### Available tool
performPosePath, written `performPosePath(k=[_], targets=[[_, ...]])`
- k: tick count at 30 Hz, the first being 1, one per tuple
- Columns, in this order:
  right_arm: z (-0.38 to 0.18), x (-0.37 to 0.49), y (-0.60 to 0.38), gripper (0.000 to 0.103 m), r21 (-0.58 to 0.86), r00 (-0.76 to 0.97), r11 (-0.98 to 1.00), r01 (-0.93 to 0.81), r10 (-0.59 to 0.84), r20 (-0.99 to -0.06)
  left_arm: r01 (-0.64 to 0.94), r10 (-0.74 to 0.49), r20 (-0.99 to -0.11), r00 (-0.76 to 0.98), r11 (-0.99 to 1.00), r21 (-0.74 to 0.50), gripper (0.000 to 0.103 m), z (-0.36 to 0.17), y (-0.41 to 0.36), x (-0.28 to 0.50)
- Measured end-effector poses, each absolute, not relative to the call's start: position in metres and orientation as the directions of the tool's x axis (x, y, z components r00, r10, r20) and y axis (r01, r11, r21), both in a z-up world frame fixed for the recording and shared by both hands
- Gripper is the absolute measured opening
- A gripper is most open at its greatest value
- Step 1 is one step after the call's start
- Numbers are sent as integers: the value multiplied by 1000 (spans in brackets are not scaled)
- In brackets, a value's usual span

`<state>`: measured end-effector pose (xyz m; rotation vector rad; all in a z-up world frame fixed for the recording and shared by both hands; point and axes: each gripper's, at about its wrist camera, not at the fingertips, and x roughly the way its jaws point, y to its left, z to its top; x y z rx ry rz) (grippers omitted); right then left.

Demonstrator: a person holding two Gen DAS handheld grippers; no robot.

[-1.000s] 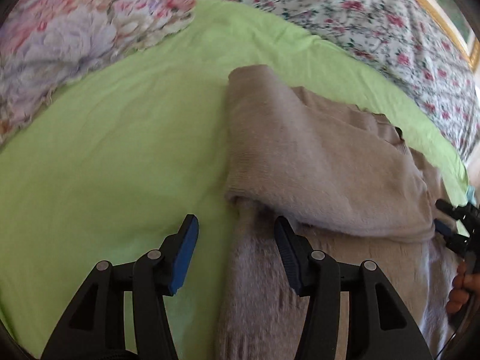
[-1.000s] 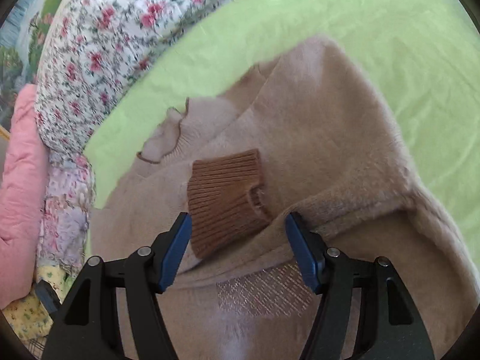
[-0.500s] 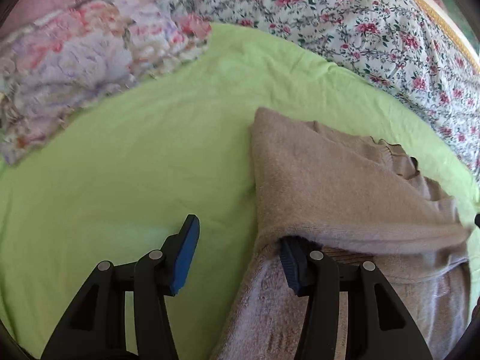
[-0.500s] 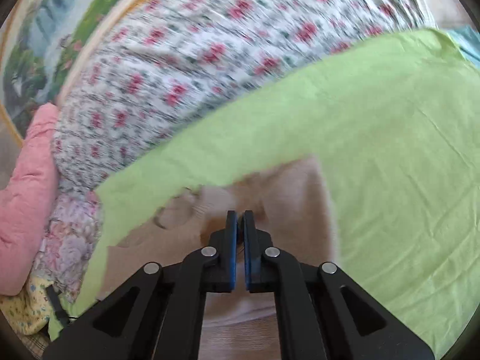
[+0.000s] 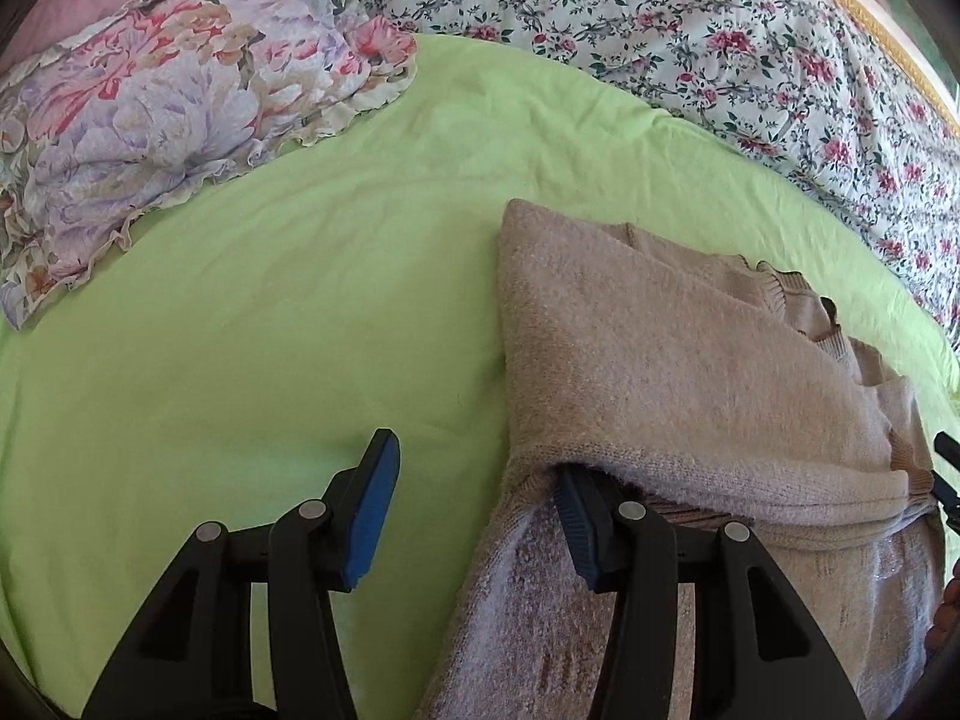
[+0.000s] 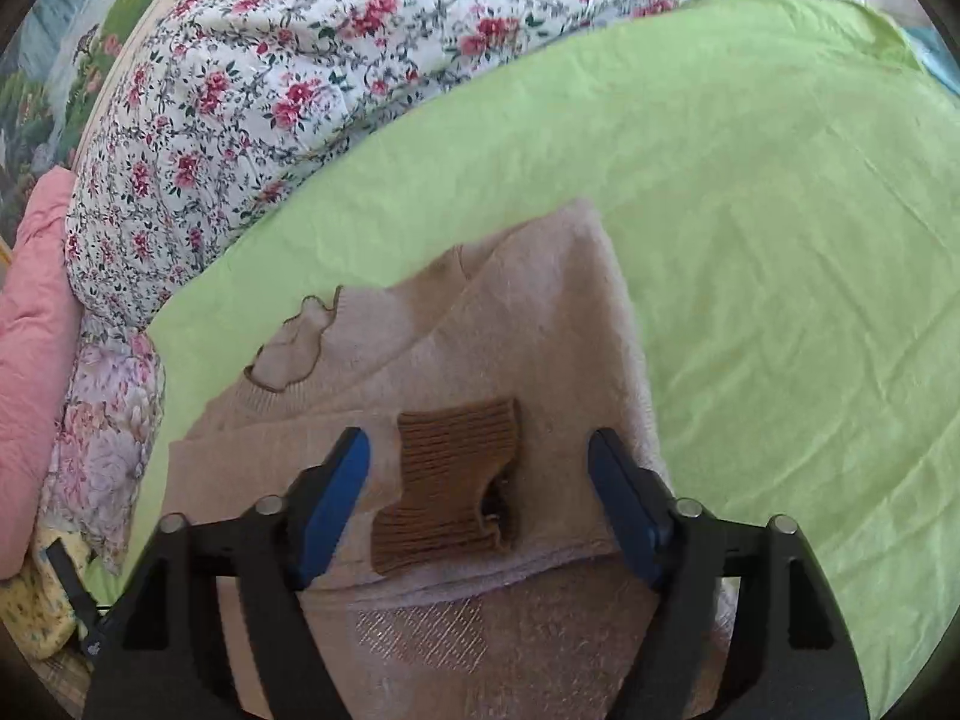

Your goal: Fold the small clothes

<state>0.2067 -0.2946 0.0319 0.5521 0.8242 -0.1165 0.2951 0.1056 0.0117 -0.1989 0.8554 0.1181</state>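
A small beige fuzzy sweater (image 5: 672, 360) lies on the green sheet (image 5: 270, 330), its sleeves folded across the body. My left gripper (image 5: 474, 510) is open at the sweater's left edge; its right finger sits under the folded sleeve's hem, its left finger over the bare sheet. In the right wrist view the same sweater (image 6: 540, 324) shows a brown ribbed cuff (image 6: 456, 450) lying on top. My right gripper (image 6: 480, 498) is open, its fingers on either side of the cuff, just above the fabric.
A flowered quilt (image 5: 750, 42) runs along the far side of the bed. A ruffled floral pillow (image 5: 150, 120) lies at the left, a pink cushion (image 6: 30, 360) beside it. The green sheet (image 6: 780, 240) spreads to the right of the sweater.
My right gripper was shut half a second ago and is now open over the brown cuff. My left gripper stayed open and drew back a little along the sweater's edge.
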Motion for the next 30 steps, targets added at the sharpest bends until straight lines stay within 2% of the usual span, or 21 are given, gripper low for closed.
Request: performPosePath(k=[1, 3, 4, 5, 6, 10, 12, 14, 16, 22, 24, 25, 26, 27, 30], targets=[[28, 211, -291, 74, 430, 667, 855, 290, 142, -731, -183, 26, -760, 650, 975, -124, 51, 12, 105, 295], [19, 218, -282, 53, 416, 625, 869, 268, 172, -762, -182, 27, -760, 649, 976, -120, 51, 14, 106, 297], [14, 222, -275, 29, 376, 591, 888, 263, 160, -791, -181, 29, -760, 649, 977, -117, 51, 15, 106, 298], [12, 224, -272, 10, 366, 583, 896, 253, 161, -797, -177, 27, -762, 647, 977, -116, 51, 17, 107, 299], [13, 223, -271, 9, 368, 591, 897, 246, 162, -790, -174, 25, -763, 646, 978, -116, 51, 20, 108, 300], [40, 208, -284, 8, 352, 688, 896, 270, 76, -722, -166, 35, -766, 642, 982, -95, 52, 23, 107, 301], [36, 214, -287, 8, 307, 658, 905, 294, 42, -752, -179, 60, -792, 607, 982, -62, 51, 12, 105, 305], [23, 220, -291, 4, 272, 600, 904, 331, 21, -800, -187, 44, -811, 583, 979, -81, 51, 5, 107, 304], [18, 217, -298, 4, 276, 572, 895, 350, 30, -820, -182, 25, -812, 583, 978, -101, 51, 8, 111, 298], [42, 181, -299, 6, 378, 628, 868, 321, 104, -771, -112, -45, -818, 573, 985, -133, 50, 21, 111, 275], [50, 161, -290, 12, 393, 638, 872, 292, 129, -760, -79, -77, -812, 578, 986, -150, 50, 27, 111, 261], [52, 153, -286, 25, 398, 641, 874, 280, 139, -755, -56, -101, -810, 578, 985, -163, 51, 30, 111, 251], [55, 146, -281, 45, 407, 649, 876, 259, 154, -745, -35, -124, -809, 575, 984, -175, 51, 33, 111, 242], [59, 134, -276, 51, 413, 661, 880, 234, 167, -732, -17, -143, -808, 571, 982, -186, 51, 34, 111, 232], [65, 103, -263, 53, 415, 667, 890, 190, 193, -719, 31, -190, -809, 556, 978, -208, 51, 36, 112, 197]])
